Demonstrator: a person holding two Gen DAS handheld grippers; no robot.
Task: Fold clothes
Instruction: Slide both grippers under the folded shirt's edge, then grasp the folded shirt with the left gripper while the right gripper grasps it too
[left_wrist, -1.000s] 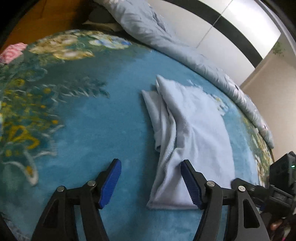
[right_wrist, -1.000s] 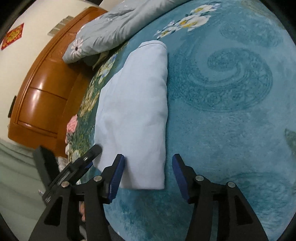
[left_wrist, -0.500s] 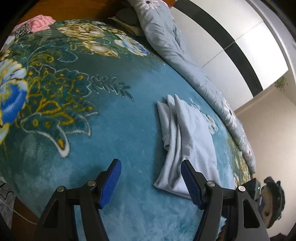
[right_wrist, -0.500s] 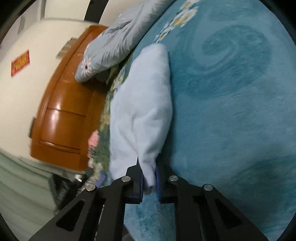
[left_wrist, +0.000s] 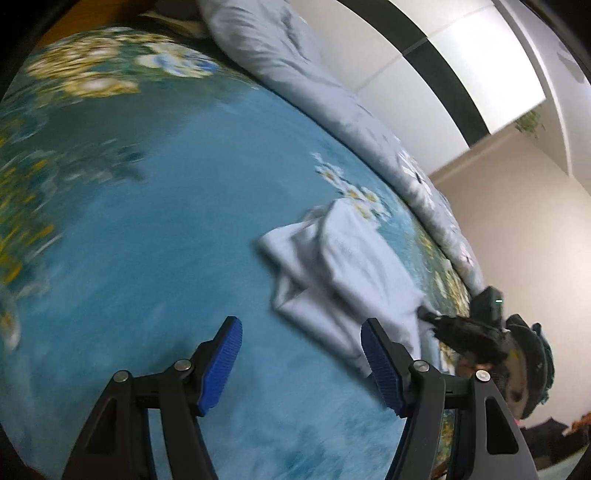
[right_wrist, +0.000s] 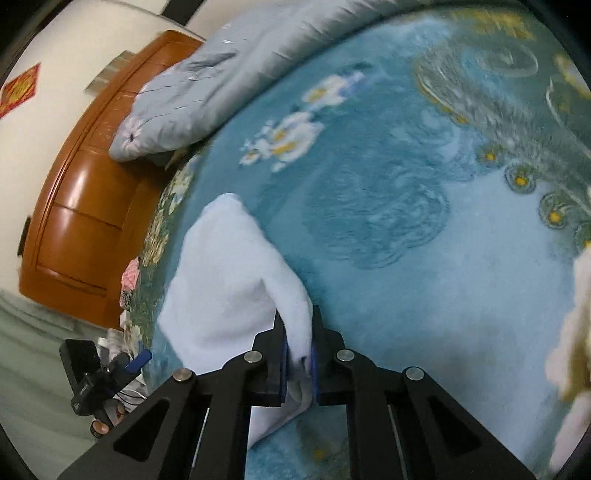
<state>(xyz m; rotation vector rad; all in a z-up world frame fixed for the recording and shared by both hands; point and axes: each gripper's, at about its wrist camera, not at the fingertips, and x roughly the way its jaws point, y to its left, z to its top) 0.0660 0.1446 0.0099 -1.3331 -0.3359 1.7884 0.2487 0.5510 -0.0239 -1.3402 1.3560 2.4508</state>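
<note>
The right gripper (right_wrist: 298, 360) pinches the near edge of the soft, light, floppy garment (right_wrist: 229, 280), while the left gripper (left_wrist: 301, 363) hangs wide open, empty.

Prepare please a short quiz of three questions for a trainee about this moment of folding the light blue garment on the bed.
1. True or false: the left gripper is clamped on the light blue garment.
2. Which gripper holds the garment? A) left B) right C) neither
3. Fill in: the garment lies on a teal ______ with flowers.

Key
1. False; its jaws stand open, holding nothing.
2. B; the right gripper is shut on the garment's near edge.
3. blanket
</note>
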